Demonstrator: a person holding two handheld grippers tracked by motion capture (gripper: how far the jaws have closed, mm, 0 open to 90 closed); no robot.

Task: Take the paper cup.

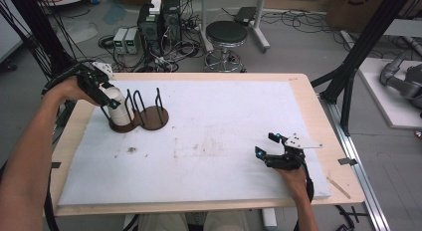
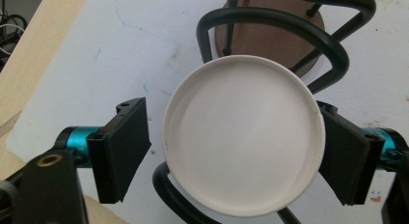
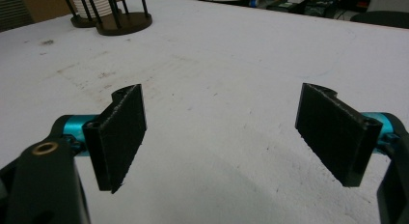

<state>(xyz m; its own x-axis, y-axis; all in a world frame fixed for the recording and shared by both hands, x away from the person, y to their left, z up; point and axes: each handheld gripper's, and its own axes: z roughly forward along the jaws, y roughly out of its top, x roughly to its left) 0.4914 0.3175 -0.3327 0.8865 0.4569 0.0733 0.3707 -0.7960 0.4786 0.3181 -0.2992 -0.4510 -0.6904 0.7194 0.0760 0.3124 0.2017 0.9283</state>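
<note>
Looking down from the high view, we see the left gripper (image 1: 110, 97) at the white cup (image 1: 119, 106), which sits upright in the dark wire rack (image 1: 144, 111) on its brown wooden base, near the far left corner of the white foam mat (image 1: 209, 141). In the left gripper view we see the cup's round top (image 2: 243, 137) between the jaws: one pad touches its rim, the other stands a small gap off, so no full grip yet, jaws apart. Rack loops curl around the cup. The right gripper (image 1: 272, 150) rests on the mat near the front right, well apart from the rack. In its own view its jaws gape wide over bare mat, nothing between them.
</note>
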